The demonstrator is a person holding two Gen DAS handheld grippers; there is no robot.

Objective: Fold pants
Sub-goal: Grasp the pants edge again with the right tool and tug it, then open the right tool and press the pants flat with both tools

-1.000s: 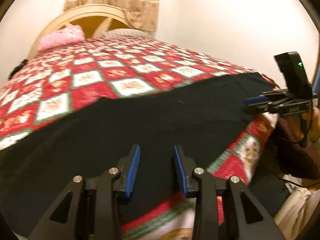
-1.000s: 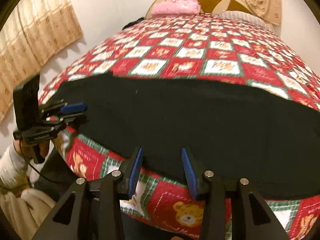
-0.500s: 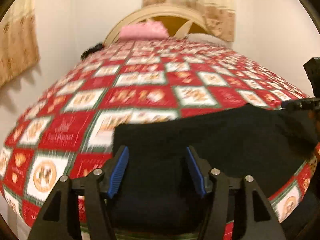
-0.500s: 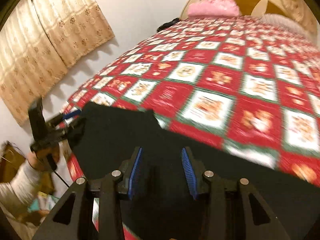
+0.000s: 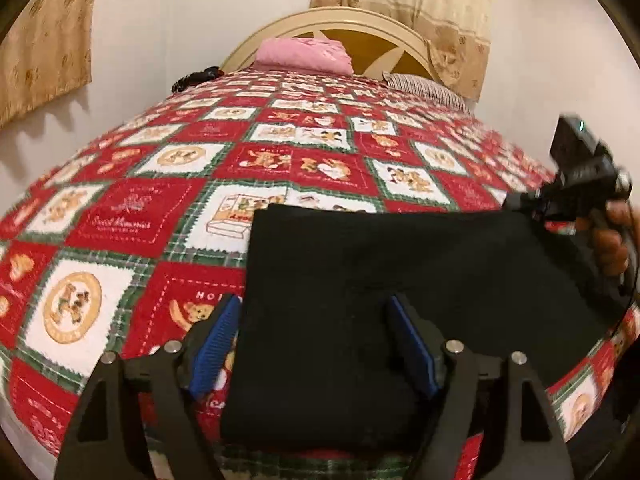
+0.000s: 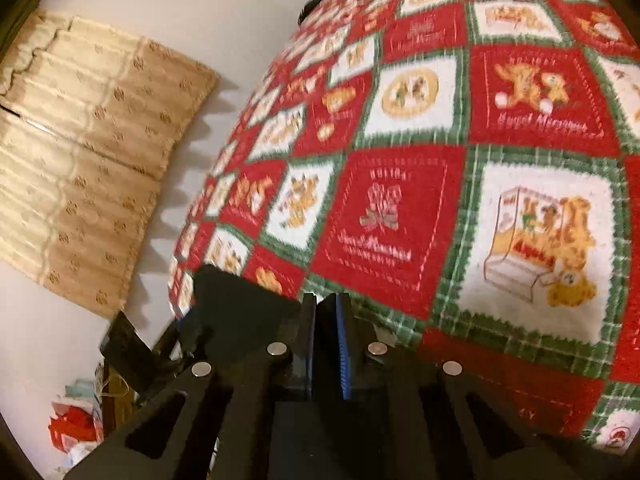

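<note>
Bed (image 5: 120,240): we list it first, covered by a red, white and green patchwork blanket (image 6: 400,208) with bear motifs, reaching back to a cream arched headboard (image 5: 344,20).

Curtains (image 6: 80,160): beige, patterned, on the wall beside the bed.

Black pants (image 5: 400,280): we find them folded into a broad dark panel at the near edge of the bed, lying flat on the blanket.

Pink pillow (image 5: 304,54): at the headboard end.

Left gripper (image 5: 316,340): its blue-padded fingers (image 5: 216,340) have just been opening and stand released, straddling the left edge of the pants without pressing on it.

Right gripper (image 6: 326,344): its fingers have just been closing; we see them clenched on a fold of the black pants at the bed's edge.
</note>
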